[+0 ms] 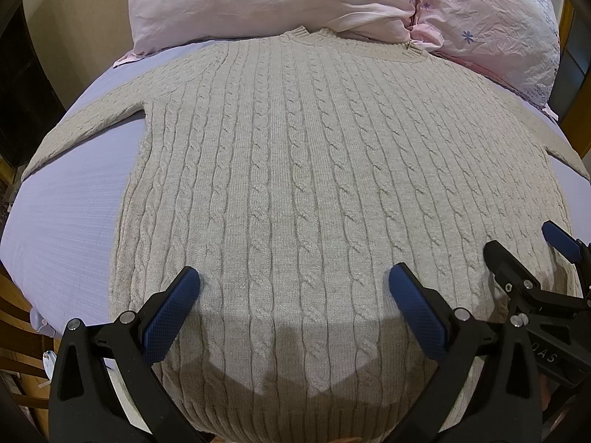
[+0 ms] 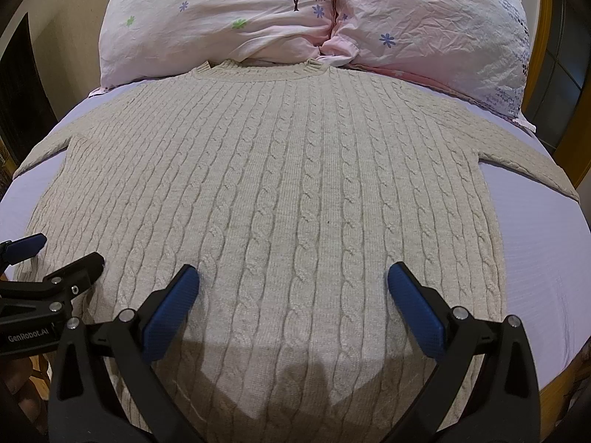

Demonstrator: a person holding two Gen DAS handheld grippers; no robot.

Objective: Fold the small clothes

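Observation:
A beige cable-knit sweater [image 1: 295,170] lies flat on the lavender bed sheet [image 1: 66,229], collar toward the pillows, both sleeves spread out to the sides. It also fills the right wrist view [image 2: 288,192]. My left gripper [image 1: 294,288] is open and empty, hovering above the sweater's lower hem. My right gripper [image 2: 293,288] is open and empty above the same hem, a little to the right. The right gripper shows at the right edge of the left wrist view [image 1: 524,254], and the left gripper shows at the left edge of the right wrist view [image 2: 62,254].
Two pink flowered pillows [image 2: 229,26] [image 2: 443,37] lie at the head of the bed, just behind the collar. A wooden bed frame [image 2: 535,55] runs along the right. Wooden floor and a chair [image 1: 22,332] lie to the left.

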